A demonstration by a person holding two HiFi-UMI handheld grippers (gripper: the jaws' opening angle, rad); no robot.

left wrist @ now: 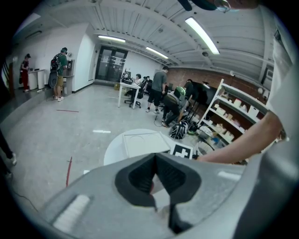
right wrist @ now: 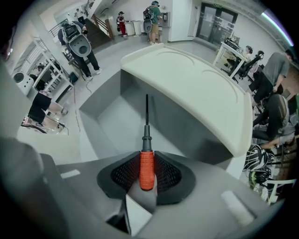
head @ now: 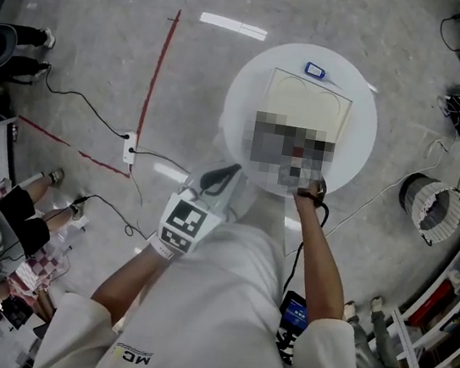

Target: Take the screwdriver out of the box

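In the right gripper view an orange-handled screwdriver [right wrist: 146, 163] points with its thin dark shaft down into the open grey box [right wrist: 117, 116], whose pale lid [right wrist: 196, 88] stands up behind. My right gripper [right wrist: 146, 158] is shut on the handle, both black pads against it. The head view shows the box lid [head: 306, 104] on a round white table [head: 247, 96]; a mosaic patch hides the right gripper there. My left gripper [head: 230, 172] hangs at the table's near edge, away from the box. Its jaws [left wrist: 155, 156] are shut with nothing between them.
A small blue item [head: 316, 69] lies on the table behind the box. On the floor lie a power strip [head: 129, 148] with cables and a red tape line [head: 156, 74]. A white basket [head: 428, 204] and shelves [head: 450, 315] stand at the right, a seated person [head: 24, 217] at the left.
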